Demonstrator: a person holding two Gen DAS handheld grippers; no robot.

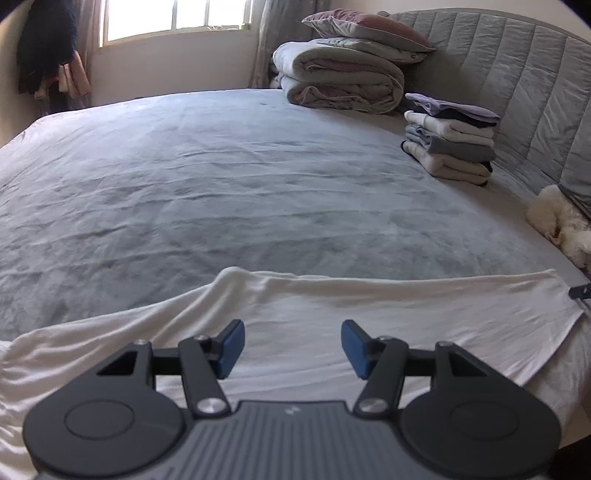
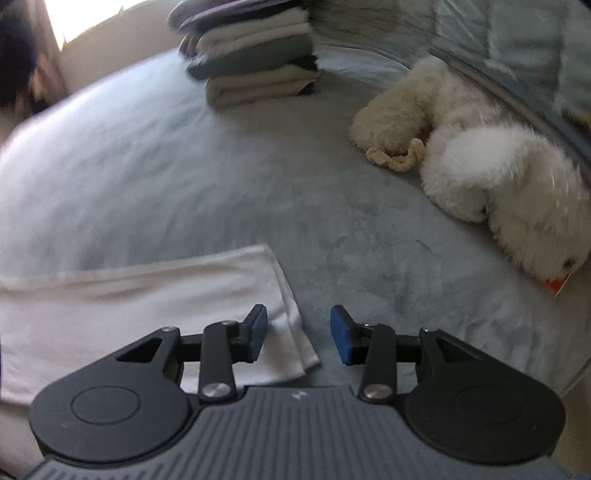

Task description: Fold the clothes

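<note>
Nearest in the left wrist view, the left gripper (image 1: 292, 349) hovers over a white garment (image 1: 332, 314), its blue-padded fingers spread apart and holding nothing. The garment lies along the near edge of the grey bed (image 1: 221, 184) as a long band, smooth toward the right and bunched into a ridge on the left.

In the right wrist view, the right gripper (image 2: 298, 334) is also spread and empty, poised over the garment's right corner (image 2: 291, 343), where two layered edges show that the cloth is already doubled over at that end.

Further back, a stack of folded clothes (image 1: 450, 138) sits near the padded headboard (image 1: 517, 74), with rolled bedding (image 1: 340, 77) and a pillow (image 1: 365, 27) beyond it.

A likely risk: a pinch at the doubled corner could catch only the top layer, so the fold would slide open. The bunched left side could also be folded in as a crease.

Only the right view shows the fluffy white soft toy (image 2: 480, 166) in full and the layered corner; it is blurred. Only the left view shows the garment's bunched end, the bedding and the window (image 1: 173, 18).
</note>
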